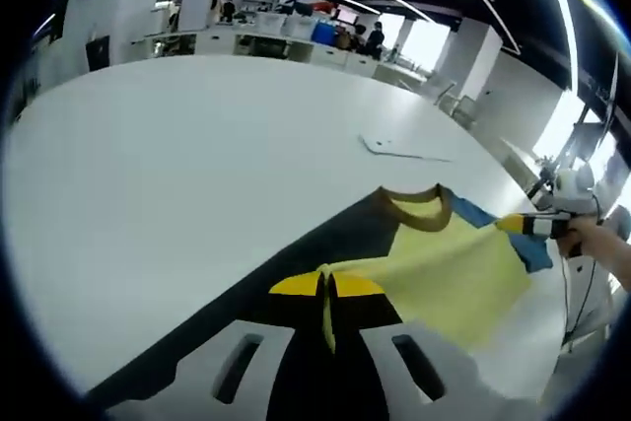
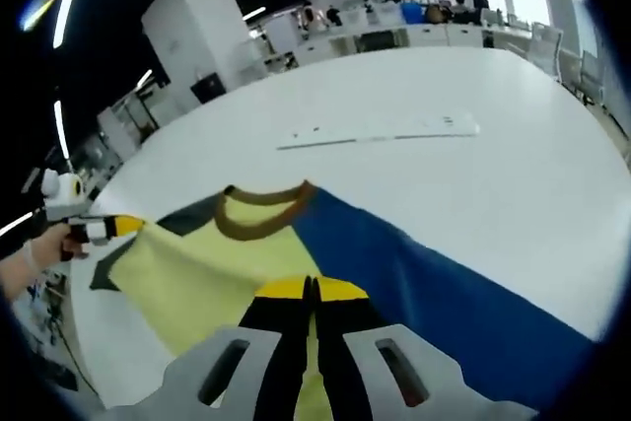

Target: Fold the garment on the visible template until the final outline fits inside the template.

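A shirt (image 1: 444, 268) with a yellow body, brown collar (image 1: 419, 209), a dark side and a blue side is stretched between both grippers over the white table (image 1: 197, 165). My left gripper (image 1: 327, 288) is shut on its edge where dark meets yellow. It appears again in the right gripper view, at the left (image 2: 120, 227), held by a hand. My right gripper (image 2: 312, 289) is shut on the shirt (image 2: 227, 258) where yellow meets blue (image 2: 444, 293). The left gripper view catches it at the right (image 1: 521, 226), pinching the blue sleeve. A flat white template sheet (image 1: 404, 150) (image 2: 385, 132) lies beyond the collar.
The table edge (image 1: 513, 165) runs along the right in the left gripper view, with chairs and a cable beyond. Desks, bins and people stand far off at the back (image 2: 414, 17). Wide bare tabletop (image 2: 493, 175) surrounds the shirt.
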